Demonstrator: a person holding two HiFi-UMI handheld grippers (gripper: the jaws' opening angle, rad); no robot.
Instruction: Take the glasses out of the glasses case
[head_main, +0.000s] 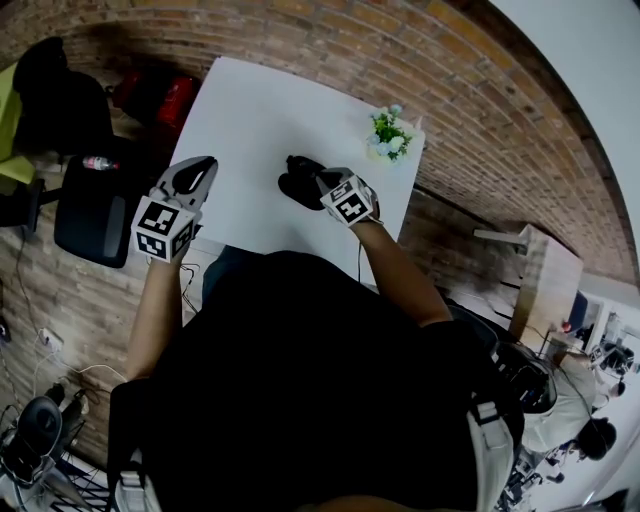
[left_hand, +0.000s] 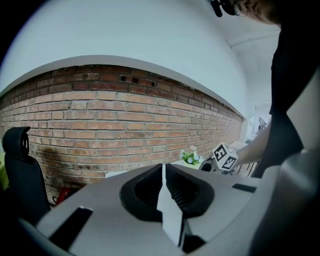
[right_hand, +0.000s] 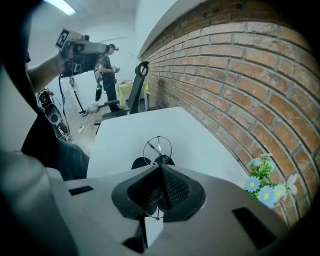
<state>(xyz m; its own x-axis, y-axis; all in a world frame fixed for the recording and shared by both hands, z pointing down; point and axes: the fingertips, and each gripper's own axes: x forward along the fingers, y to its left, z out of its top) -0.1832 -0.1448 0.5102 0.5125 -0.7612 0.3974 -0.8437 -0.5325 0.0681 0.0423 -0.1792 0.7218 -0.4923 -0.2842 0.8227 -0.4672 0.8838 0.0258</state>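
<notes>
Right tongs (right_hand: 160, 167) pinch glasses (right_hand: 158, 146) above case (right_hand: 139, 163), flowers (right_hand: 262, 182) beside.

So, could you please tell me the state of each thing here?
Left gripper: shut, empty.
Right gripper: shut on the glasses.
Glasses: held, out of the case.
Case: on the table, seemingly open.
Flowers: upright at the table's corner.

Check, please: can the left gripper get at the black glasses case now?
Probably yes: only bare table lies between the left gripper and the glasses case, though its fingers are shut.
</notes>
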